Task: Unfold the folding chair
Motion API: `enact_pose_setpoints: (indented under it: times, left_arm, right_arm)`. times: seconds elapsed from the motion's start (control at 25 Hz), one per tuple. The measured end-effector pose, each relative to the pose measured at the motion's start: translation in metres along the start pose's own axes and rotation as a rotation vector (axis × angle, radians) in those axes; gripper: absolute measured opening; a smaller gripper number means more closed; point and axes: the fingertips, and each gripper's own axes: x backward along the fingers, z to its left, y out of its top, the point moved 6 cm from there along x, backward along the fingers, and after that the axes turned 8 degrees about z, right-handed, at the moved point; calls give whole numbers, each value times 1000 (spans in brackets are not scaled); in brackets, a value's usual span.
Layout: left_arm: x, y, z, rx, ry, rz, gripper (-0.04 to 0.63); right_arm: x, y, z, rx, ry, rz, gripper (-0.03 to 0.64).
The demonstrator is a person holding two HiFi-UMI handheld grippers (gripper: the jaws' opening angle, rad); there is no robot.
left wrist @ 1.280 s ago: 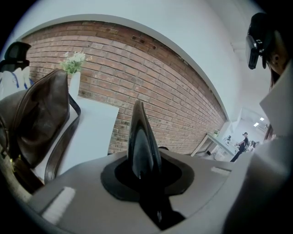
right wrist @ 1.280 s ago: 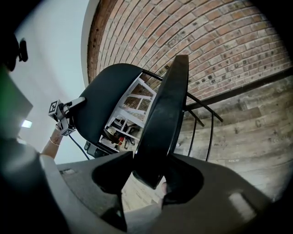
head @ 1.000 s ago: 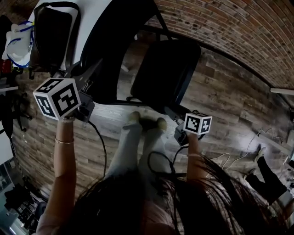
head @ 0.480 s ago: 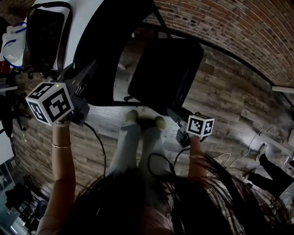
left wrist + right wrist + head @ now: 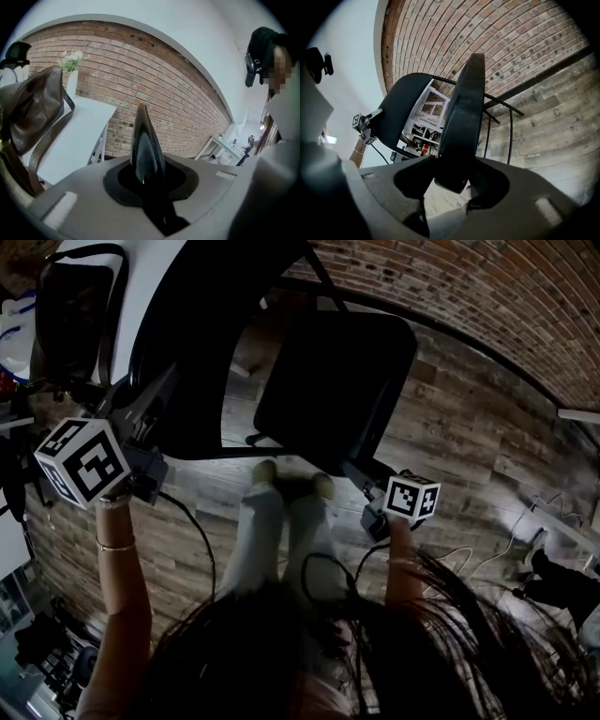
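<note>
Our left gripper [image 5: 150, 413] clamps the thin backrest [image 5: 197, 315] edge of the folding chair [image 5: 281, 418]; our right gripper [image 5: 361, 474] pinches the seat [image 5: 337, 371] corner, jaws fairly wide.

The chair seat [image 5: 333, 390] lies right of its backrest [image 5: 202, 334] — a bag [image 5: 80, 310], seemingly, on the table [image 5: 159, 277] behind.

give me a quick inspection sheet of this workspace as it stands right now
surface: wood plank floor
job's things: black folding chair, its seat swung away from the backrest
clutter: brown bag on a white table, vase of flowers
grippers: left gripper closed on the backrest edge; right gripper closed on the seat edge
cables: gripper cables hang below the grippers; loose cables on the floor at right
surroundings: brick wall; another person at the right edge
</note>
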Motion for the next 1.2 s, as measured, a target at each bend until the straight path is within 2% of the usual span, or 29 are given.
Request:
enact_pose_setpoints:
  times: [1.2]
  left_arm:
    - [-41, -16, -29, 16, -33, 2, 71]
  right_arm:
    - [32, -12, -89, -79, 49, -25, 212]
